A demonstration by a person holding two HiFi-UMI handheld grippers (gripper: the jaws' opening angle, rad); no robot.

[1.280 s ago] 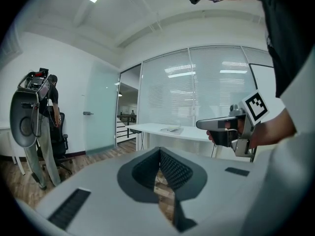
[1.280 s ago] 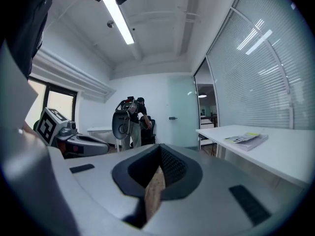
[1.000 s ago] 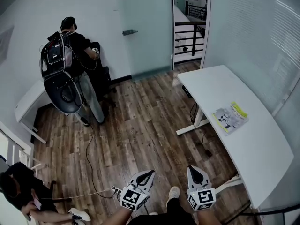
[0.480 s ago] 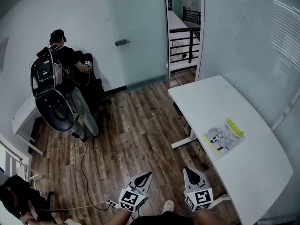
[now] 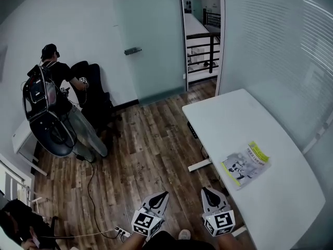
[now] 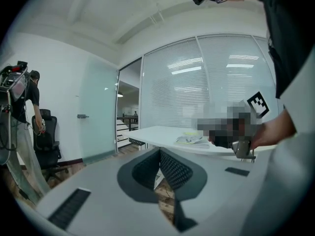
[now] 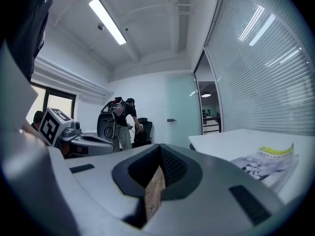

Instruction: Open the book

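The book (image 5: 244, 165) lies closed on the white table (image 5: 270, 202) at the right, its cover pale with a yellow strip. It also shows in the left gripper view (image 6: 193, 139) and the right gripper view (image 7: 268, 161). My left gripper (image 5: 165, 194) and right gripper (image 5: 204, 190) are held side by side above the wooden floor, short of the table's near-left edge. Both are shut with nothing between the pads (image 6: 160, 150) (image 7: 160, 147). The book is to the right of and beyond the right gripper.
A person with a backpack rig (image 5: 49, 103) stands by a black office chair (image 5: 93, 95) at the far-left wall. A frosted glass door (image 5: 151, 46) is at the back. A cable and power strip (image 5: 122, 232) lie on the floor. Another person (image 5: 15, 223) sits at bottom left.
I have walked forward: the table and book have come nearer and slid down-left in the head view, and the person at the wall has shifted left. Both grippers stay shut.
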